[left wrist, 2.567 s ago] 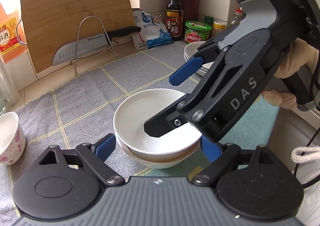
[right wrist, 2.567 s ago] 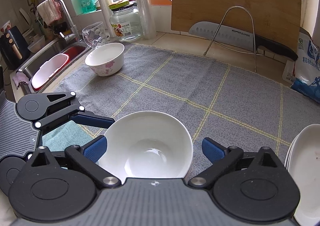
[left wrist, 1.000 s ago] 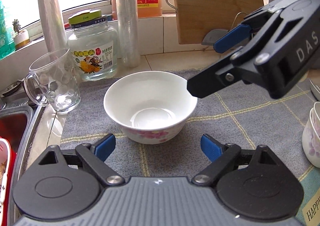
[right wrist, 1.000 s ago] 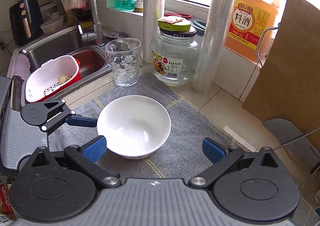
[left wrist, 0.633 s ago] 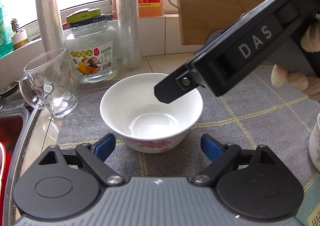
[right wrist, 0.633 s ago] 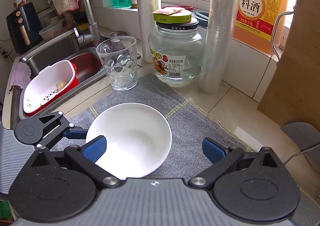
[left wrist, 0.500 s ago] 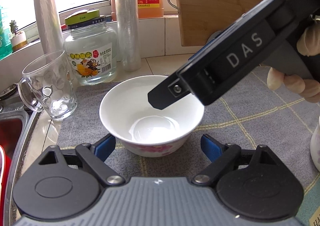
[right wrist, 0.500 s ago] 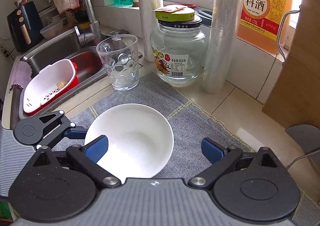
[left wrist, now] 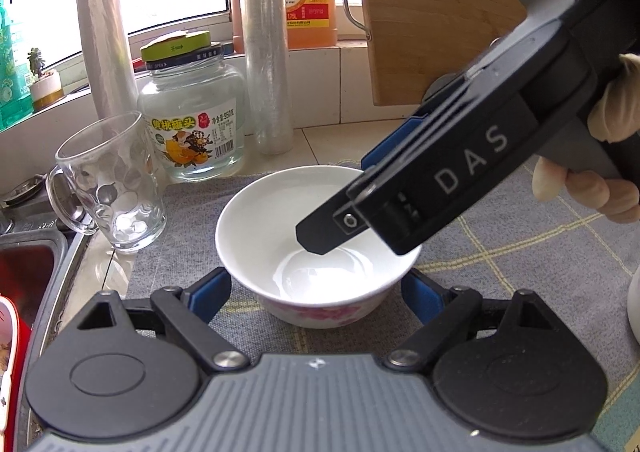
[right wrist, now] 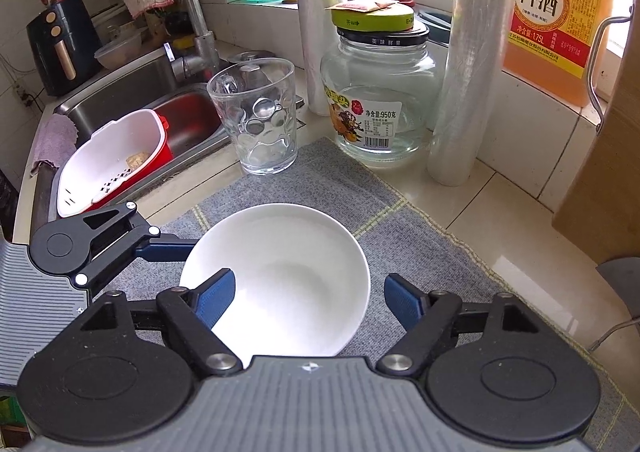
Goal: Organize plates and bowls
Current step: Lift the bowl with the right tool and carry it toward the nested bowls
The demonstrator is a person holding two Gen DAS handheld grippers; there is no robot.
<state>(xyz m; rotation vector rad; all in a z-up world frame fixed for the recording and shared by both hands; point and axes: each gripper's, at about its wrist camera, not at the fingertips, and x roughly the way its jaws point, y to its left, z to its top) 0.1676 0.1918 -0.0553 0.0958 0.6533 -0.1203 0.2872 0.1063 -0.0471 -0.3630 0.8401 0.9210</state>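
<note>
A white bowl with pink flowers [left wrist: 280,220] [right wrist: 296,268] stands on the grey checked mat [left wrist: 520,252]. My left gripper [left wrist: 316,296] is open, its blue pads [left wrist: 210,294] low on either side of the bowl's near wall. My right gripper [right wrist: 308,292] [left wrist: 342,204] reaches in from the right and its jaws are closing. Its left pad [right wrist: 214,296] hangs inside the bowl. The other pad stands just outside the right rim, with a small gap showing. A gloved hand [left wrist: 588,188] holds it.
Behind the bowl stand a glass mug [left wrist: 108,188], a glass jar [left wrist: 192,112], two film rolls [left wrist: 268,52] and an orange bottle [right wrist: 560,12]. The sink [right wrist: 132,92], with a red and white strainer [right wrist: 112,160], lies left. A cutting board [left wrist: 432,20] leans at back right.
The right gripper has come down over the bowl, one finger dropping inside it, and its jaws have narrowed. The left gripper has edged closer to the bowl, its opening unchanged.
</note>
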